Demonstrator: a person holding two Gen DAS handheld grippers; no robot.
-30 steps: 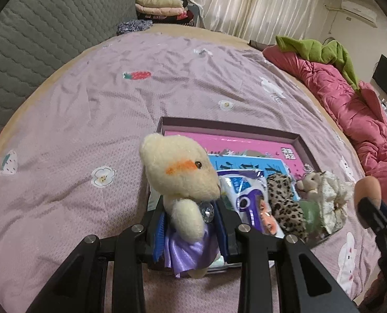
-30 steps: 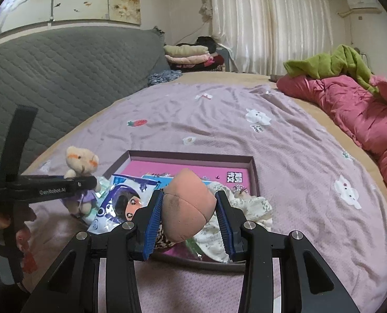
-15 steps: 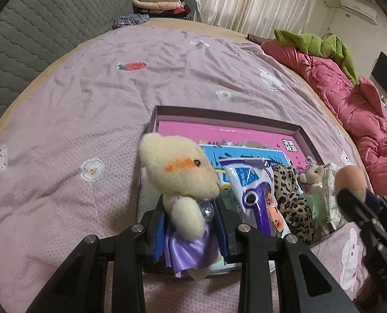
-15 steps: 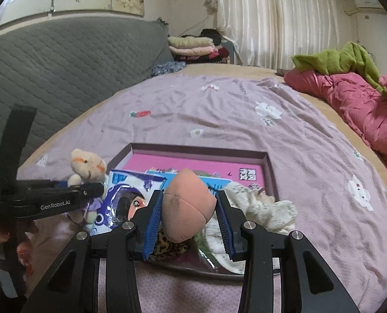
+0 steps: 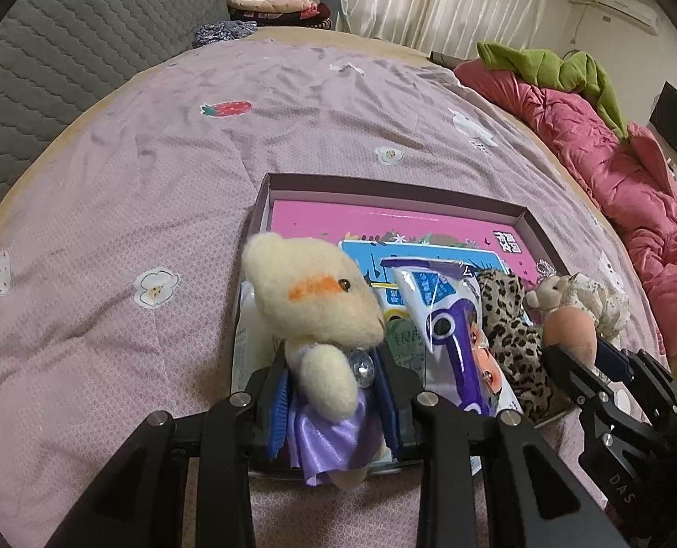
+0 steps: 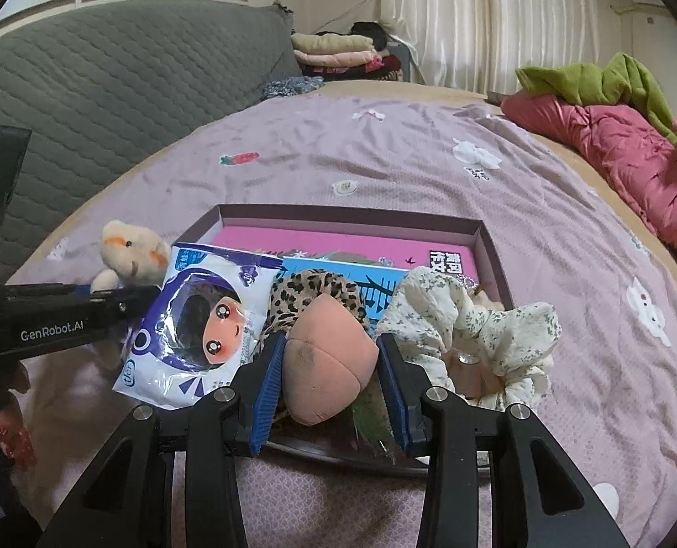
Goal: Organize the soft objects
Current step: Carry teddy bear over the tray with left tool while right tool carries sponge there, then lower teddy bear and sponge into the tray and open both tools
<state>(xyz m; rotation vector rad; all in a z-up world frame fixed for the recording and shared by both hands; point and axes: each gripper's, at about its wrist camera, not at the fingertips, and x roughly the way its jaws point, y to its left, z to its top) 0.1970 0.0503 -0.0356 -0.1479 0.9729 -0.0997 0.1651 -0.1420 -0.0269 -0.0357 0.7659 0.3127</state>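
Observation:
My left gripper (image 5: 333, 392) is shut on a cream teddy bear (image 5: 313, 301) in a purple satin skirt, held over the near left corner of a shallow purple box (image 5: 384, 189) on the bed. The same bear (image 6: 130, 255) shows at the left in the right wrist view. My right gripper (image 6: 331, 374) is shut on a peach-coloured soft toy (image 6: 327, 356), just above the box's near edge. In the box (image 6: 347, 214) lie a pink book, a cartoon-face packet (image 6: 206, 319), a leopard-print scrunchie (image 6: 320, 287) and a floral white scrunchie (image 6: 475, 319).
The box sits on a lilac bedspread (image 5: 155, 173) with small printed figures. A pink quilt (image 5: 612, 169) with a green garment lies along the right side. A grey quilted headboard (image 6: 110, 73) stands behind, with folded clothes (image 6: 338, 50) beyond it.
My right gripper has come down and closer to the box with the peach toy, so the box contents look larger. The left gripper has stayed nearly still with the bear.

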